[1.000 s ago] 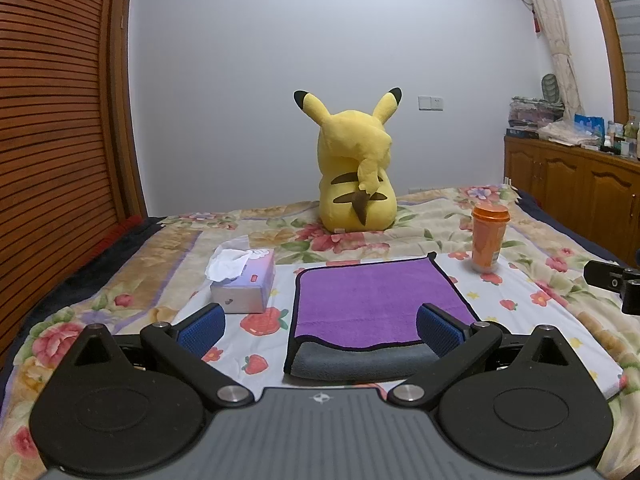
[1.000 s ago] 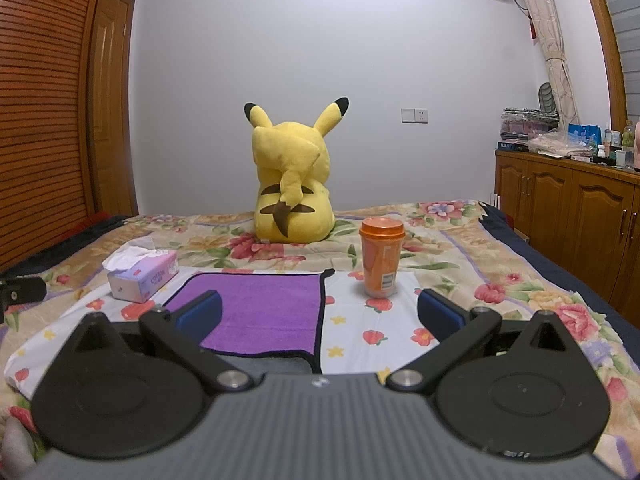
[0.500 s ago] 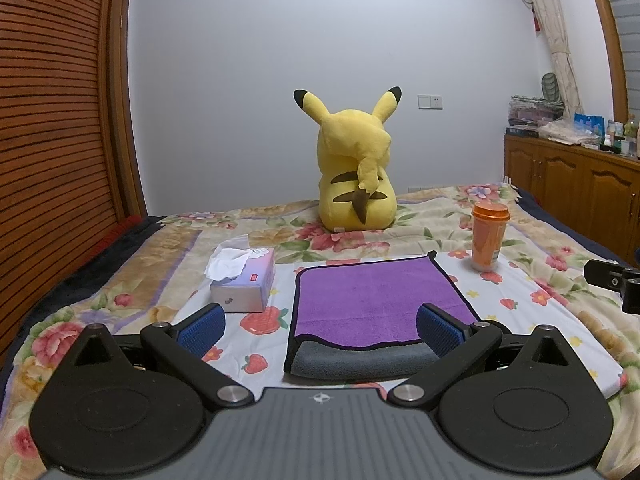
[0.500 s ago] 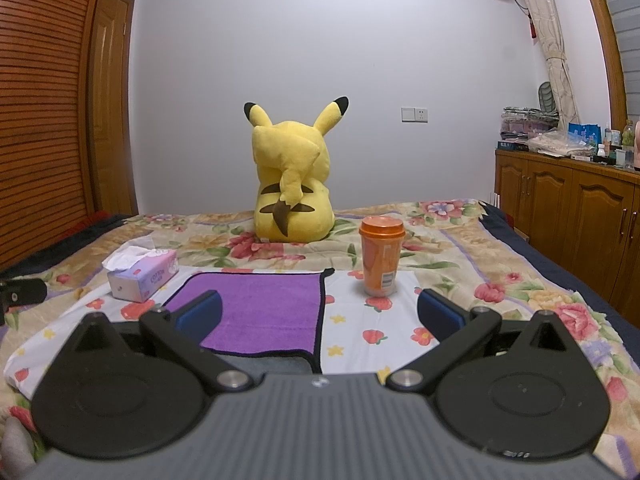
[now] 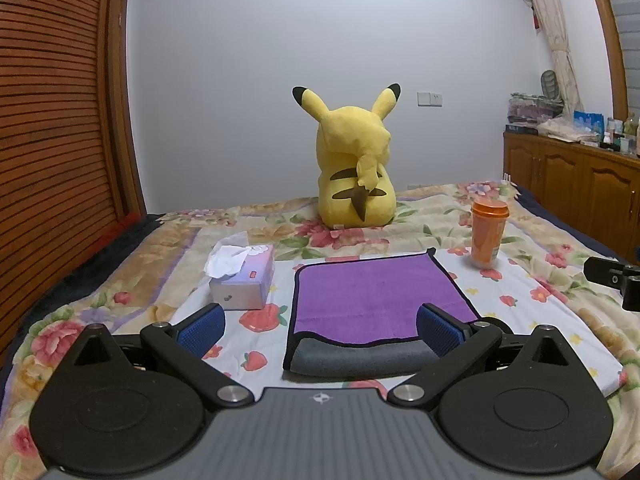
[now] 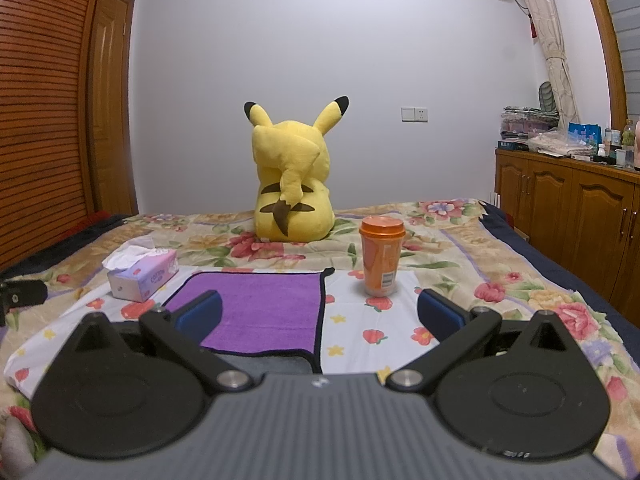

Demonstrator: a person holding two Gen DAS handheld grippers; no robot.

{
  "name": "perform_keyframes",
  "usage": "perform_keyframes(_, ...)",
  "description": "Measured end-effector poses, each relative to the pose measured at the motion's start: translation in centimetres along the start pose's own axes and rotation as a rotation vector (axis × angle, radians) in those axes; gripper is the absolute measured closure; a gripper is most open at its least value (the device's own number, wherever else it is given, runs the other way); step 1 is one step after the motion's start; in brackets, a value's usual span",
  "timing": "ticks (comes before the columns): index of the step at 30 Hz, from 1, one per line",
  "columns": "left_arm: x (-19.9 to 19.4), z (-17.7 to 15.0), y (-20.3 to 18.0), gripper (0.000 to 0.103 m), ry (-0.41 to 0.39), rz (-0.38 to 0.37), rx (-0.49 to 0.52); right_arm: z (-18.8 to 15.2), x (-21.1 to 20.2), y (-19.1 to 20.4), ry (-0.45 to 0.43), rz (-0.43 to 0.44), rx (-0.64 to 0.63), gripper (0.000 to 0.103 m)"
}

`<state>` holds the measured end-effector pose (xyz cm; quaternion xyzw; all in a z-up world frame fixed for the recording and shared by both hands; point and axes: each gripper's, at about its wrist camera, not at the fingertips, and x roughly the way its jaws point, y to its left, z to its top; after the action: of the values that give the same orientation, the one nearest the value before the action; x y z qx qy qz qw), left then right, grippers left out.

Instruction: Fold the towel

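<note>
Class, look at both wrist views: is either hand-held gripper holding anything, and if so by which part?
Nothing is held. The left hand-held gripper and right hand-held gripper are both open, apart from the purple towel.

Black tool, blue pads, silver screws.

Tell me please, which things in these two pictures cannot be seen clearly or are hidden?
- Towel: in the right wrist view its near edge is hidden behind the right hand-held gripper.
- Plush toy: its face is turned away in both views.
- Cup: the label print is too small to read.
- Items on the cabinet: small and distorted at the left wrist view's edge.
</note>
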<state>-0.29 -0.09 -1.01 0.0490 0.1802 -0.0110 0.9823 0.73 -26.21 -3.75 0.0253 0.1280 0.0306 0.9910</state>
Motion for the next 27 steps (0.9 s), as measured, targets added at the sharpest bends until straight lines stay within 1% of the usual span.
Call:
perform_keyframes(4, 0.1, -0.1, 0.0, 0.000, 0.015, 0.002, 0.001, -0.1, 0.1, 0.1, 0.004, 0.002, -0.001, 0.000)
perform_keyframes(14, 1.3, -0.2, -0.4, 0.000, 0.093, -0.001, 0.032, -0.1, 1.6, 0.8, 0.018, 0.021, -0.039, 0.000)
perform_keyframes(18, 2.2, 0.1, -0.5, 0.000, 0.123, -0.009, 0.039, 0.1, 2.1, 1.2, 0.028, 0.041, -0.046, 0.000)
perform_keyframes(22, 3.5, 0.2, -0.6, 0.000, 0.169, -0.014, 0.057, 0.5, 2.8, 1.3, 0.050, 0.069, -0.039, 0.000)
perform_keyframes(27, 4.5, 0.6, -0.4, 0.000, 0.187, -0.012, 0.060, 0.7, 3.9, 1.9, 0.068, 0.091, -0.054, 0.000)
